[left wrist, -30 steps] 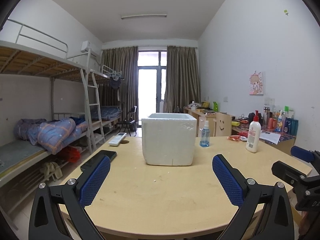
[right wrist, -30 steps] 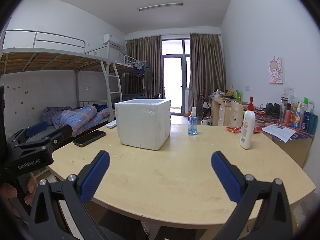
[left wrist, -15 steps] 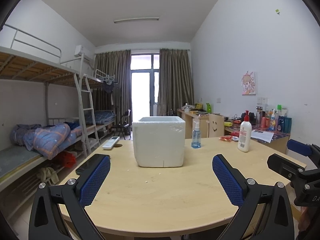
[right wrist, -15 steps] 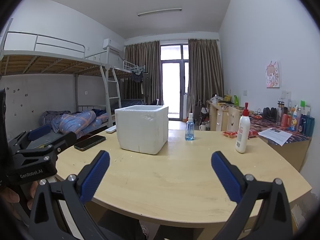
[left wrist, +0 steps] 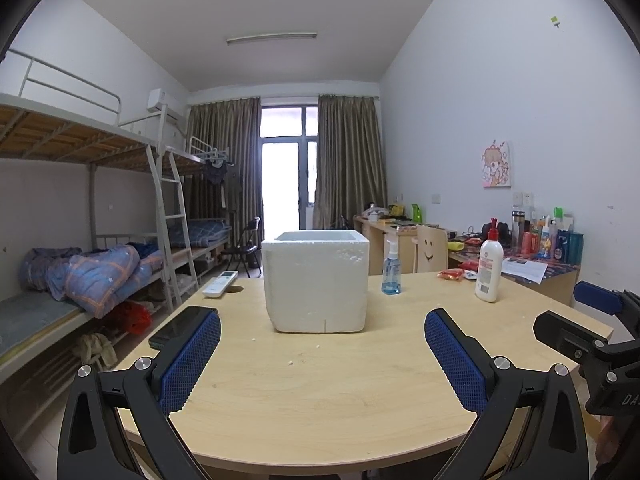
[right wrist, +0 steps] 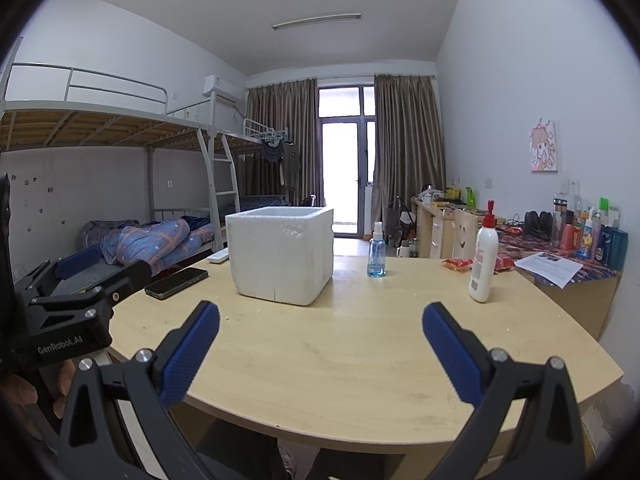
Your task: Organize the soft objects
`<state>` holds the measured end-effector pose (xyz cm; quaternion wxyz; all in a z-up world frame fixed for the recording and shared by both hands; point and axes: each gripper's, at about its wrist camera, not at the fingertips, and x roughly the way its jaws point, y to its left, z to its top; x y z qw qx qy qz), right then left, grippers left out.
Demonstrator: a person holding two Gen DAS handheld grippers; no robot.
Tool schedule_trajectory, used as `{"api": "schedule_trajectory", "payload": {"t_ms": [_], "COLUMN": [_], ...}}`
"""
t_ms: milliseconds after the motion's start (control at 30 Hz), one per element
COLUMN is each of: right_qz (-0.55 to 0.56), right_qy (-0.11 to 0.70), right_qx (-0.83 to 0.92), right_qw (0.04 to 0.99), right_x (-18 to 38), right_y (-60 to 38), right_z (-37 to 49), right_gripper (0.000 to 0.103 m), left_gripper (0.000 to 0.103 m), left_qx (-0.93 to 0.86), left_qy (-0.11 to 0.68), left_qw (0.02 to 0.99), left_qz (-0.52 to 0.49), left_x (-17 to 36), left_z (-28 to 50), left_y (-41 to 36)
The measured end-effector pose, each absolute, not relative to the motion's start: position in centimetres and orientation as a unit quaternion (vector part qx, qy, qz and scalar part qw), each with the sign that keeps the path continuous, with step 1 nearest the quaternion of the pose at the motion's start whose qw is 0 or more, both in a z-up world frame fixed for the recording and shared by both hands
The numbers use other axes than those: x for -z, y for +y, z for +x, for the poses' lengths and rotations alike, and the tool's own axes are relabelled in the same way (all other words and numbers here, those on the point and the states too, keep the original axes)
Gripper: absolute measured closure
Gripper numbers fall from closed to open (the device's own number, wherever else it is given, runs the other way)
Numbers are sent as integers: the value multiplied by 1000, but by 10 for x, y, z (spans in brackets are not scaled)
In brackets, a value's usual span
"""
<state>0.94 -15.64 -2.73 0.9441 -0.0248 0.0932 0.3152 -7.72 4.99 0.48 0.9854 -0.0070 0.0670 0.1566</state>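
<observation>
Both tools hung above the near edge of the table [left wrist: 320, 392], side by side; the left gripper [left wrist: 322, 354] had its blue pads spread wide with nothing between them, and the right gripper [right wrist: 320, 350] stood equally agape and empty. The white foam box [left wrist: 316, 284] sat open-topped near the table's middle, a phone [right wrist: 176, 283] to its left and a spray bottle [left wrist: 391, 270] and lotion bottle [right wrist: 483, 258] to its right; no soft object showed in either view. The sensible step was probably to find the soft things first; then approach low and square, pinching gently, and carry each over the box's rim rather than against its crumbly wall.
</observation>
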Motion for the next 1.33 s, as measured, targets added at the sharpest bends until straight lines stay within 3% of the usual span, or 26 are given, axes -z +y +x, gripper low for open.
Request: {"api": "schedule_trajectory", "payload": {"t_ms": [1333], "right_qz": [-23], "right_qy": [98], "right_qx": [-312], "right_qw": [945], "right_x": [29], "right_y": [-157], "right_z": [9], "right_gripper": [0], "left_gripper": [1], "left_qx": [-158], "left_qy": [66], "left_qw": [985], "left_qz": [-8], "left_x": [-3], "left_z": [-79], "left_y": [54]}}
